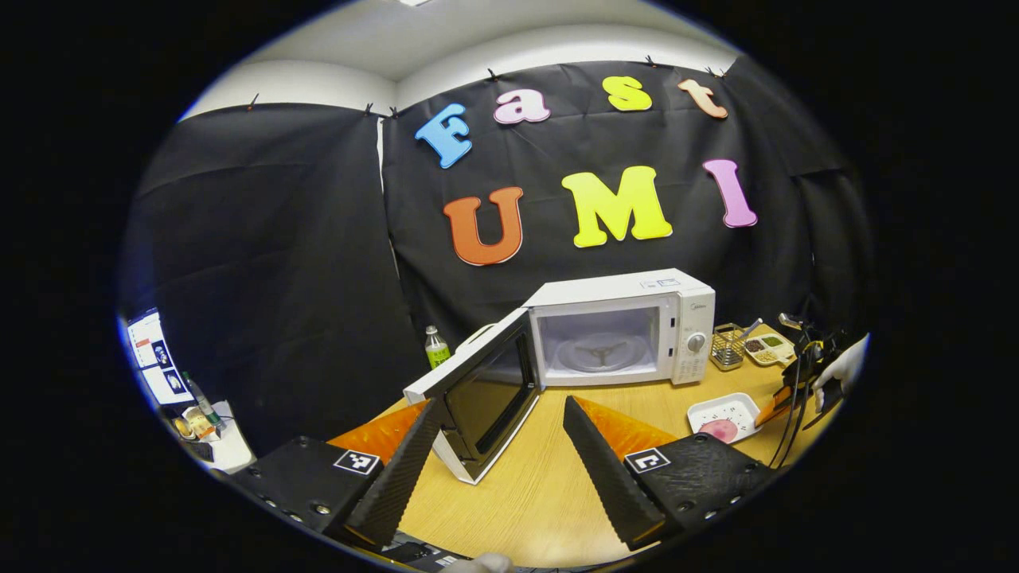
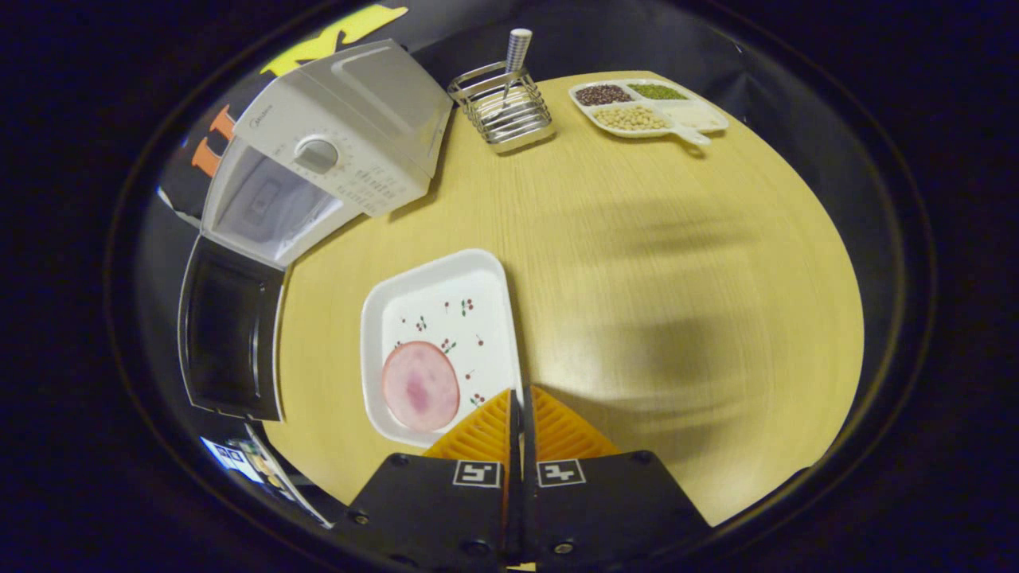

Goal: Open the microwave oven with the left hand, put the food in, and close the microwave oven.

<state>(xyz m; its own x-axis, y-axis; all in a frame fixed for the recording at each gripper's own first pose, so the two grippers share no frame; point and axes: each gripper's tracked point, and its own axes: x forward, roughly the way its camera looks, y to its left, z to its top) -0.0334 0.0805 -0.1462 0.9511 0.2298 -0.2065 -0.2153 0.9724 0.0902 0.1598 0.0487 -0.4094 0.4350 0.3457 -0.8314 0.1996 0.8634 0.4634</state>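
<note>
while microwave (image 1: 621, 330) gapes, logo unreadable, right gripper (image 2: 521, 398) pinches plate (image 2: 442, 318).

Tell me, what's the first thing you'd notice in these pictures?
The white microwave at the back of the wooden table, with its door swung wide open and nothing on the turntable inside. Next, the white plate with a round pink slice of food on it, right where the right gripper is pinched shut on the plate's edge.
</note>
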